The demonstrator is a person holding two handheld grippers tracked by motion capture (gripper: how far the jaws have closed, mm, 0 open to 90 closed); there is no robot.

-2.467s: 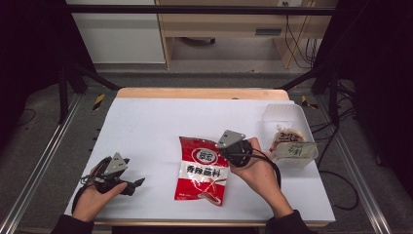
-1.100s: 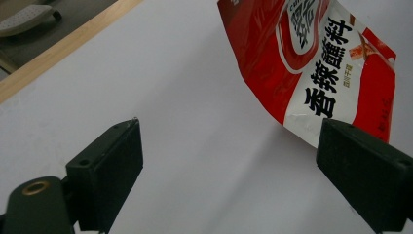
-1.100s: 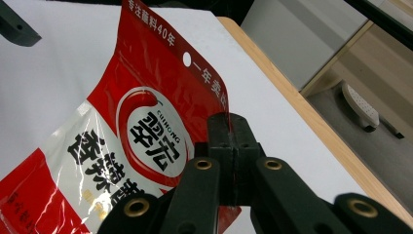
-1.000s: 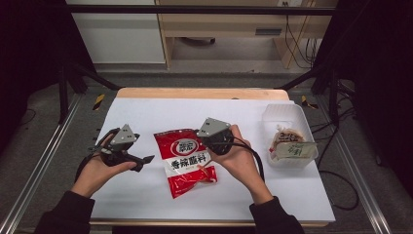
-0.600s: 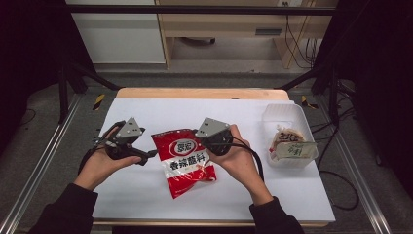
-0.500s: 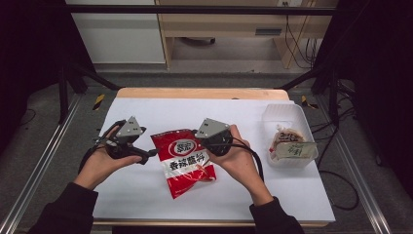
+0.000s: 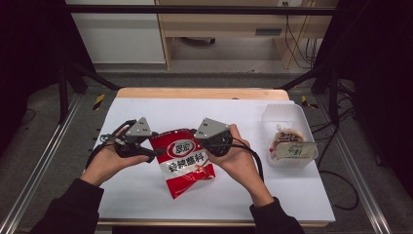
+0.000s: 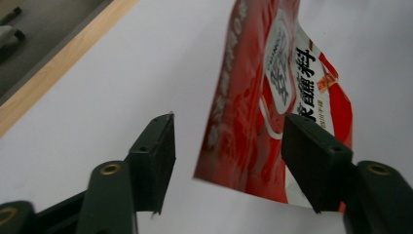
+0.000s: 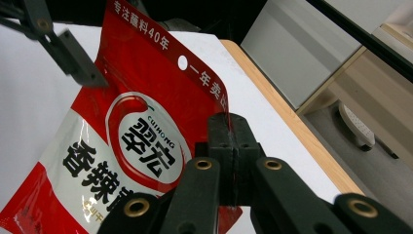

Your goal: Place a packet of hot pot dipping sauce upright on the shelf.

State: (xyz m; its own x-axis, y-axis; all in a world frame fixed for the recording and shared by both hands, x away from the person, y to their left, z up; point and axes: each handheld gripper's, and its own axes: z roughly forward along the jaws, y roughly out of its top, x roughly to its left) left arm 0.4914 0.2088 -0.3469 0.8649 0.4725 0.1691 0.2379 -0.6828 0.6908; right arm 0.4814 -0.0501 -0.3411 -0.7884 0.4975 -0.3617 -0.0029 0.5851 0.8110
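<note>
Two hand-held grippers, both turned inward toward each other over the table.

Left gripper (image 7: 148,155) gripped in the left hand (image 7: 104,163), forearm in a dark sleeve entering from the lower left; jaws just been closing, pads not yet pressing, with the edge of the red packet (image 7: 182,161) standing between them. Right gripper (image 7: 199,141) held in the right hand (image 7: 234,158), forearm entering from the lower right, wrist bent toward the left; jaws pressed together, pinching the packet's edge. Cable trailing from each gripper back along the hand.
</note>
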